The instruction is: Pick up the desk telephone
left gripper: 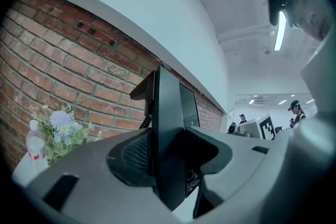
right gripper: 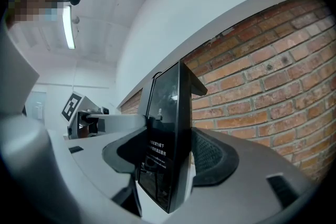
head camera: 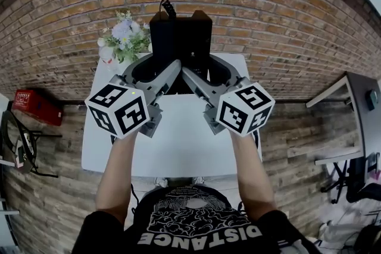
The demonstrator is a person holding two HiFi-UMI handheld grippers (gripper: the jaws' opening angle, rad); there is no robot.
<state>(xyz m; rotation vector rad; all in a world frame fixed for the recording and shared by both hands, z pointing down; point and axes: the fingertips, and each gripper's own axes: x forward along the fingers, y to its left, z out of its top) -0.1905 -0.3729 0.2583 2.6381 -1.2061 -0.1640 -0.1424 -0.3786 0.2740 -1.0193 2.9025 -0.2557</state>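
Desk telephone (head camera: 180,38), black and glossy, stands upright between your grippers. With forearms level, your left gripper (head camera: 159,65) clamps its left edge and your right gripper (head camera: 205,68) its right, over the white table (head camera: 178,146).

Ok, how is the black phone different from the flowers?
The phone is black and boxy; the flowers are pale and bushy. The phone is gripped by the left claw and the right claw; the flowers stand untouched beside it. Both are at the far end of the table, by the brick wall.
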